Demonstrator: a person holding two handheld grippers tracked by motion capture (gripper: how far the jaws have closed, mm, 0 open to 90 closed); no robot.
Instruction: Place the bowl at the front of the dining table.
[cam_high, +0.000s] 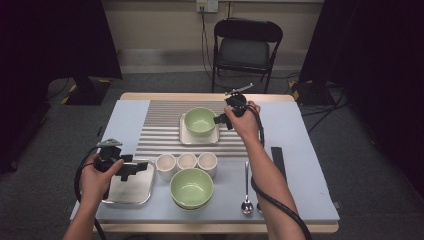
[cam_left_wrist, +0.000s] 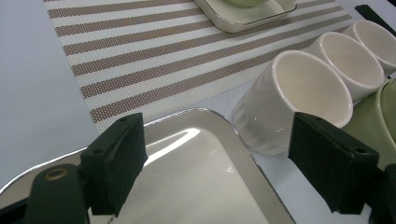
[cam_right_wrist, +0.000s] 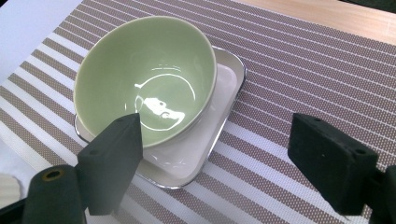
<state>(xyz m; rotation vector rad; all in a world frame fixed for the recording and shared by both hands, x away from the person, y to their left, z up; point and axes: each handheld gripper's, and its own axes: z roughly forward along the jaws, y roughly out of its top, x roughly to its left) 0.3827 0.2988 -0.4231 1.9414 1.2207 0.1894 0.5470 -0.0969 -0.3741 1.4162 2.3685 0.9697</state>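
Both my grippers gape wide with nothing in them.

My right gripper (cam_high: 223, 120) hangs just beside the green bowl (cam_right_wrist: 144, 77), which sits in a white square dish (cam_right_wrist: 196, 154) on the striped mat (cam_right_wrist: 299, 74). My left gripper (cam_high: 131, 169) hovers over the steel tray (cam_left_wrist: 205, 177), seemingly not touching it, near three white cups (cam_high: 186, 161).

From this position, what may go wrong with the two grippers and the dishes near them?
The right gripper hangs open beside the green bowl, which sits on a small tray; a nudge could perhaps slide the bowl off it. The left gripper is open over the steel tray, close to the nearest of three white cups. The cups stand tightly in a row, so bumping one may disturb the rest.
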